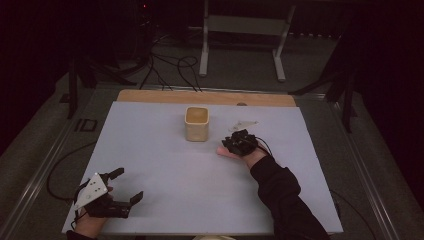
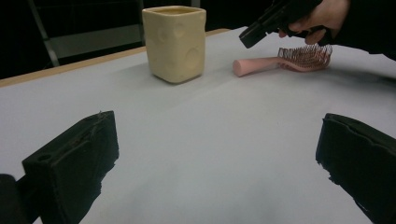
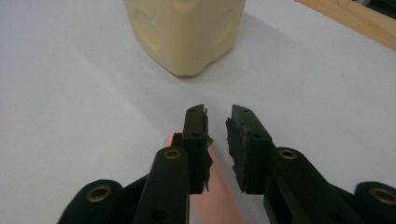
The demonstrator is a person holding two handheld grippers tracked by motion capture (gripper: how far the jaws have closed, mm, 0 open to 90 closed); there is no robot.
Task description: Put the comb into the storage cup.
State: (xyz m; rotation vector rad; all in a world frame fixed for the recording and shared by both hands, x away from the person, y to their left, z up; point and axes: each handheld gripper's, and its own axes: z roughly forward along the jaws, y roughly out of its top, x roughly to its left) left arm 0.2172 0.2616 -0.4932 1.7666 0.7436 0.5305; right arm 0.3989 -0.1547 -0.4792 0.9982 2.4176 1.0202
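A cream square cup [image 1: 196, 127] stands upright at the middle back of the white table. Right of it a pink hairbrush [image 2: 285, 60] lies flat, bristles up, its handle [image 1: 221, 151] pointing toward the cup. My right gripper [image 1: 229, 144] hovers just over that handle. In the right gripper view its jaws [image 3: 218, 116] stand a narrow gap apart with nothing pinched between them; the pink handle [image 3: 217, 200] lies beneath them and the cup [image 3: 184, 32] sits ahead. My left gripper [image 1: 129, 184] rests wide open near the front left corner, facing the cup [image 2: 175, 42].
The white tabletop [image 1: 165, 165] has a wooden strip [image 1: 200, 96] along its far edge. Behind the table stand a metal frame [image 1: 240, 30] and loose cables [image 1: 170, 65] on the floor. Bare surface lies between the two grippers.
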